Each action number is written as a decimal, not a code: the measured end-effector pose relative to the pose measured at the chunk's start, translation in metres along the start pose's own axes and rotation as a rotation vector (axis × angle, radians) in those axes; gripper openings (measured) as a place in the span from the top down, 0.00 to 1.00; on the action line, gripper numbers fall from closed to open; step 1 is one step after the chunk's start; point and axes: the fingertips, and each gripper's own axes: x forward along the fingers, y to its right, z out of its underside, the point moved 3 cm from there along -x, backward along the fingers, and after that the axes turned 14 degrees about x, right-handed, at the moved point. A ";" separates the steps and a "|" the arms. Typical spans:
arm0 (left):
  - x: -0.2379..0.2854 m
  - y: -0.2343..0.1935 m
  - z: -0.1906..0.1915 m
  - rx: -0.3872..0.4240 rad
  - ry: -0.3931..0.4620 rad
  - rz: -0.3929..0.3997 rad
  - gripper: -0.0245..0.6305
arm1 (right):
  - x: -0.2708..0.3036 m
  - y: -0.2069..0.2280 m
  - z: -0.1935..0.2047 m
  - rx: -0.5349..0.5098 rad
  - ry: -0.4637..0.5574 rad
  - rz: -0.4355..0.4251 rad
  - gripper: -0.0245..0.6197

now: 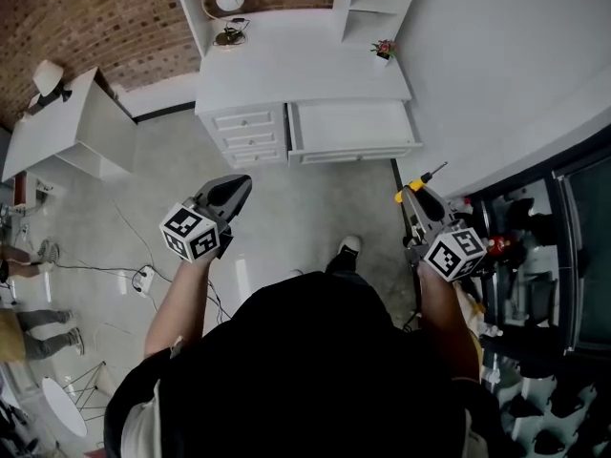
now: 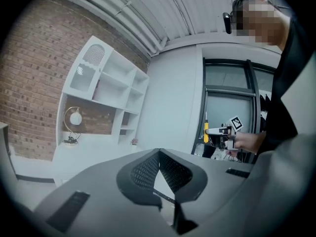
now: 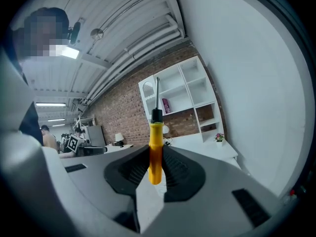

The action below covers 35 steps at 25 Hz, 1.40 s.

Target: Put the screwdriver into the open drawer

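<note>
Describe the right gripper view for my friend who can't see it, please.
The right gripper is shut on a yellow-handled screwdriver with a black collar, its metal shaft pointing up. Behind it stand a white shelf unit against a red brick wall and a white desk.

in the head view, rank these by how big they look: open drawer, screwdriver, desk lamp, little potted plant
1. open drawer, clearly largest
2. desk lamp and screwdriver: look about alike; the screwdriver is nearer the camera, so I won't rank them
3. potted plant, smallest
</note>
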 end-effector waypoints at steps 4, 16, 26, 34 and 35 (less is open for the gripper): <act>0.006 -0.006 -0.006 0.014 0.004 -0.004 0.94 | 0.010 0.005 -0.004 -0.012 -0.007 0.001 0.83; 0.069 -0.011 -0.016 0.050 -0.059 -0.048 0.94 | 0.036 0.072 -0.026 0.025 -0.012 -0.037 0.83; 0.134 -0.033 -0.034 0.047 -0.070 -0.114 0.94 | 0.075 0.136 -0.060 0.044 -0.030 -0.071 0.83; 0.191 -0.052 -0.036 0.035 -0.089 -0.136 0.94 | 0.110 0.189 -0.097 0.042 -0.043 -0.088 0.83; 0.198 -0.055 -0.036 0.037 -0.091 -0.138 0.94 | 0.116 0.196 -0.100 0.043 -0.045 -0.091 0.83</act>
